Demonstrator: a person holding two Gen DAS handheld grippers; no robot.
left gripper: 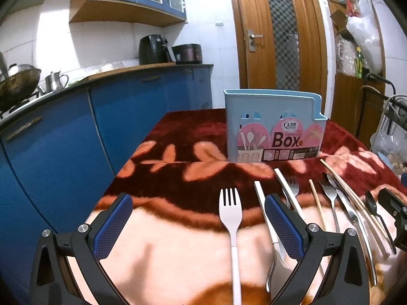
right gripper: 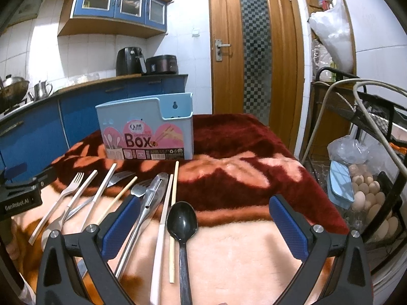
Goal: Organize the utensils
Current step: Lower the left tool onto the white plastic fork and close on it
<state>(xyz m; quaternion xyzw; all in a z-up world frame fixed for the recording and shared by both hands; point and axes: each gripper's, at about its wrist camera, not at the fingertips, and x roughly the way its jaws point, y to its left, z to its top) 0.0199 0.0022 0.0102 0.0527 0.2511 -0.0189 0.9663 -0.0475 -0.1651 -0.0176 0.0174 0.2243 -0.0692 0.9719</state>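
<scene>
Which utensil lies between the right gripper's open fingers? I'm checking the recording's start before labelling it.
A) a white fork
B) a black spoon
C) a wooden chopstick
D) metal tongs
B: in the right wrist view the black spoon lies on the blanket between the open fingers of the right gripper.
</scene>
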